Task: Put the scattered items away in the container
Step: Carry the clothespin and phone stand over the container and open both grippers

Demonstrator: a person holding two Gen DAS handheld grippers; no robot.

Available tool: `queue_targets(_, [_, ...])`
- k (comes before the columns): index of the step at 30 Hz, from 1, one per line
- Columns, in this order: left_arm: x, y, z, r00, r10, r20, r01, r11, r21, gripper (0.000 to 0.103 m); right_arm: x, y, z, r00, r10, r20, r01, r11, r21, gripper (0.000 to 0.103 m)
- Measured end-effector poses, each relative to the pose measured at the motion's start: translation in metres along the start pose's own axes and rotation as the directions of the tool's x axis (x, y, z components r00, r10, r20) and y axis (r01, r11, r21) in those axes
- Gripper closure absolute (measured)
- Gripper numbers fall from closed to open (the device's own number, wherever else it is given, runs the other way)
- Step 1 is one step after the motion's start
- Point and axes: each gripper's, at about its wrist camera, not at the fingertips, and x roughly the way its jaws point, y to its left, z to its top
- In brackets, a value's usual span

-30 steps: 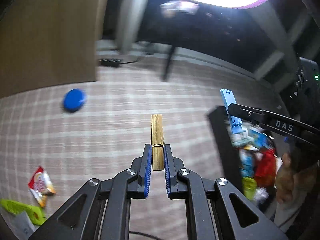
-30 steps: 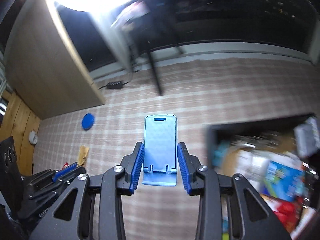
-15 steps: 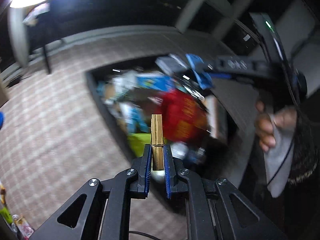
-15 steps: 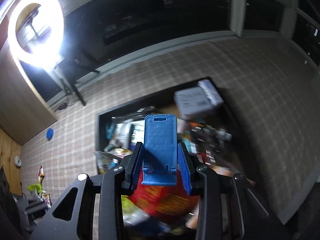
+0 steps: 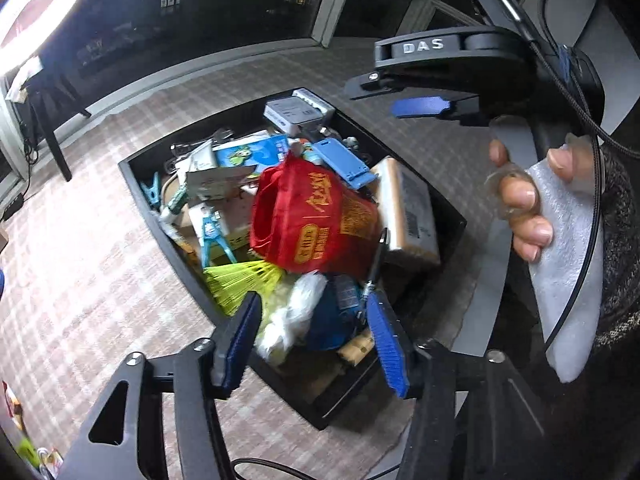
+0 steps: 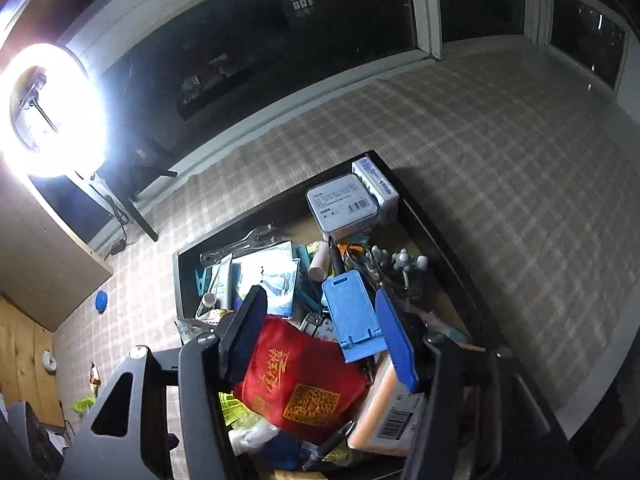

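Checked flooring surrounds the black container [image 5: 168,236]; both grippers, left [image 5: 316,340] and right [image 6: 320,340], are opening, having dropped their loads. Blue phone stand [image 6: 352,316] lies inside; the wooden peg [image 5: 356,346] probably rests near its front edge.

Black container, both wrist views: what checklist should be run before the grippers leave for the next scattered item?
1. Left gripper jaws opening, nothing between its pads: ok.
2. Right gripper jaws opening, blue phone stand lying in the black container, clear of the pads: ok.
3. Wooden clip inside the container: only a tan piece shows beneath the left gripper: cannot tell.
4. Floor tidied: blue disc and yellow-green item lie outside: not ok.
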Motion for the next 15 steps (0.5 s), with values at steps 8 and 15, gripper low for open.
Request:
queue_targets(8, [-0.015,0.04,-0.008,0.999,0.036,0.017,-0.035,0.994,-0.102,0.057,0.004,0.036,-0.01,0.999,0.031,-0.014,-0.032,0.995,-0.092,0.047])
queue_targets(15, [-0.045,0.09,-0.029,0.992,0.117,0.039,-0.107,0.976,-0.188,0.057,0.02,0.089,-0.027,0.994,0.081,-0.073,-0.093,0.976,-0.195,0.047])
